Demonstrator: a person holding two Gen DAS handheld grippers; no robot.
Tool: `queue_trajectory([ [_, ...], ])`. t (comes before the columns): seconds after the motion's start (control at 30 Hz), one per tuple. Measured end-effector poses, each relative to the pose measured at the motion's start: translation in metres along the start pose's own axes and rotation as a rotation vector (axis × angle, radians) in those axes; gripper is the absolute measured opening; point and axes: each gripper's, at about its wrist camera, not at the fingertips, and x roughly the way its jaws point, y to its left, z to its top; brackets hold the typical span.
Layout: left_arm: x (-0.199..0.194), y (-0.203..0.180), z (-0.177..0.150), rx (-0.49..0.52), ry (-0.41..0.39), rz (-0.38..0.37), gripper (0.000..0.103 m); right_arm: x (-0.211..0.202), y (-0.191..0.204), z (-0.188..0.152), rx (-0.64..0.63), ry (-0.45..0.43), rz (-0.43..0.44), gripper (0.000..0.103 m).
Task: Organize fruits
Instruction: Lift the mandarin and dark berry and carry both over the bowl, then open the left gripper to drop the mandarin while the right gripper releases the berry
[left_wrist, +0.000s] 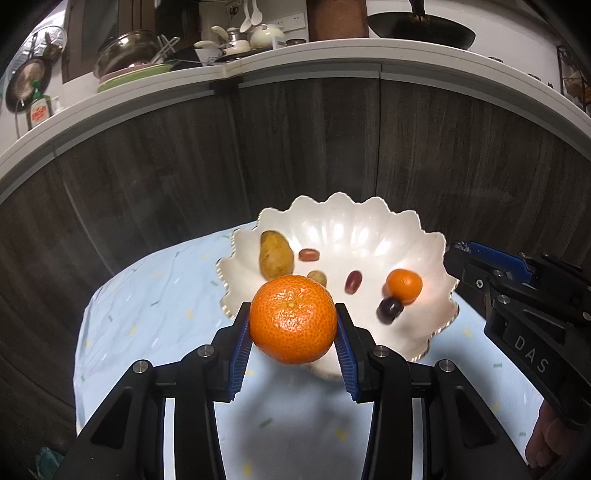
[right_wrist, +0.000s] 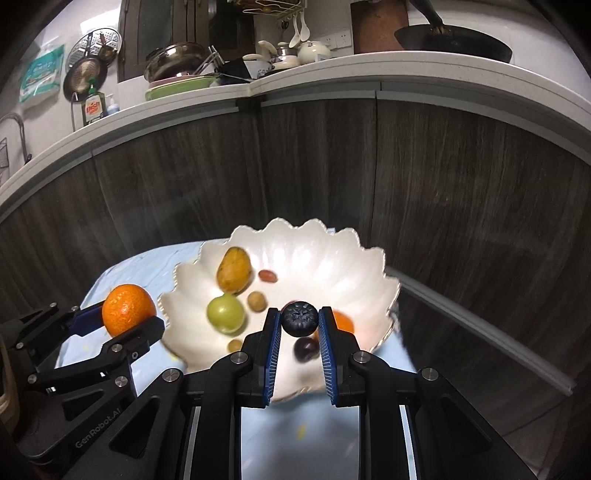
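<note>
— Two fruits are up at once?
— Yes. The left gripper (left_wrist: 293, 325) is clamped on a mandarin (left_wrist: 293, 319), the right gripper (right_wrist: 300, 320) pinches a blueberry (right_wrist: 300, 318). Both hang by the near rim of the scalloped bowl (right_wrist: 332, 251) at the table's far edge, likely for dropping in.

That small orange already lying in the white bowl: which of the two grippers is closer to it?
Right. The right gripper, clamping a blueberry, hangs just over the small orange. The left gripper, holding a big orange, is at the bowl's opposite rim.
</note>
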Motion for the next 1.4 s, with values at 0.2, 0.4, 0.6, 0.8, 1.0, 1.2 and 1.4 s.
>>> queue_trajectory([
  [0.2,0.019,-0.009,0.018,0.001,-0.007,-0.002,0.041,0.018,-0.015,0.015,-0.011,-0.002,-0.009,0.022],
  [0.4,0.038,-0.012,0.031,-0.003,-0.006,-0.004,0.041,0.037,-0.029,0.028,-0.009,0.008,-0.011,0.022],
  [0.6,0.058,-0.010,0.041,-0.007,0.009,-0.001,0.041,0.057,-0.035,0.035,-0.021,0.036,-0.004,0.022],
  [0.8,0.074,-0.009,0.047,-0.013,0.022,0.003,0.041,0.070,-0.037,0.040,-0.020,0.046,-0.006,0.022],
  [1.0,0.084,-0.005,0.053,-0.022,0.031,0.001,0.041,0.080,-0.040,0.042,-0.017,0.066,-0.010,0.022],
  [1.2,0.093,-0.005,0.056,-0.020,0.040,-0.002,0.041,0.090,-0.042,0.042,-0.010,0.086,-0.006,0.022],
  [1.4,0.101,-0.003,0.055,-0.029,0.055,-0.004,0.042,0.100,-0.043,0.042,-0.006,0.109,0.000,0.022],
])
